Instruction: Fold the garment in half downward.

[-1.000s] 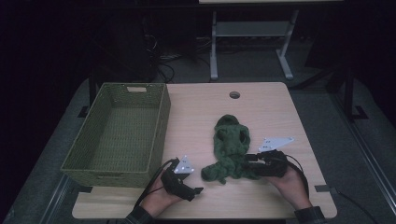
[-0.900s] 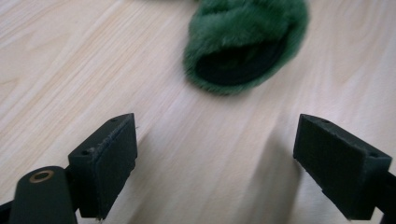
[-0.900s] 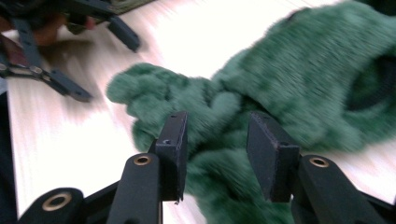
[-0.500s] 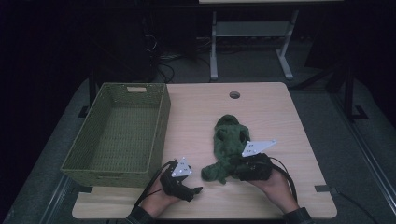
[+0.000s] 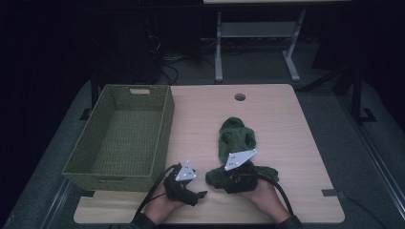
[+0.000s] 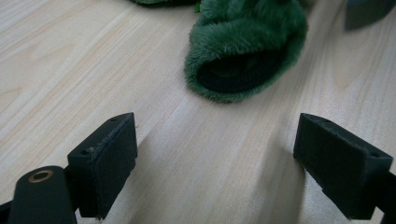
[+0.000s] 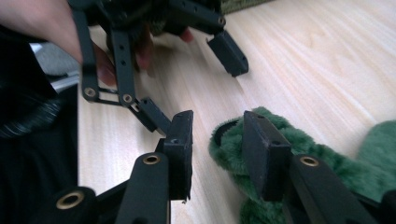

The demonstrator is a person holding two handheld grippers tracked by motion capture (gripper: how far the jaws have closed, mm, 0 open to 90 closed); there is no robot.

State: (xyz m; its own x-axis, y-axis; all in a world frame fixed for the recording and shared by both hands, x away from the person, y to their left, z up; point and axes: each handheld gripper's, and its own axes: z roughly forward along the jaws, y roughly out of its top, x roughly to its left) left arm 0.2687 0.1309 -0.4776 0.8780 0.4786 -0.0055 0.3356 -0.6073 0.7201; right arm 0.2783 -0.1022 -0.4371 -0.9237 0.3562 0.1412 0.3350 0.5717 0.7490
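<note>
Beside the wicker basket [image 5: 119, 136], on the bench [image 5: 282, 119]: green plush sock [image 5: 235, 138]; right gripper [image 7: 212, 149] fingers just narrowing astride its cuff, unclamped; left gripper [image 6: 215, 163] fingers spread, empty.

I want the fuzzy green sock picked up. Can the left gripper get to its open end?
Probably yes. The left gripper has its jaws wide open, and only bare table lies between them and the green sock cuff.

A dark green fuzzy sock [image 5: 236, 138] is laid lengthwise on the wooden table's near half, crumpled at its near end. Its open cuff [image 6: 243, 74], dark inside, is turned leftward, flat on the wood.
</note>
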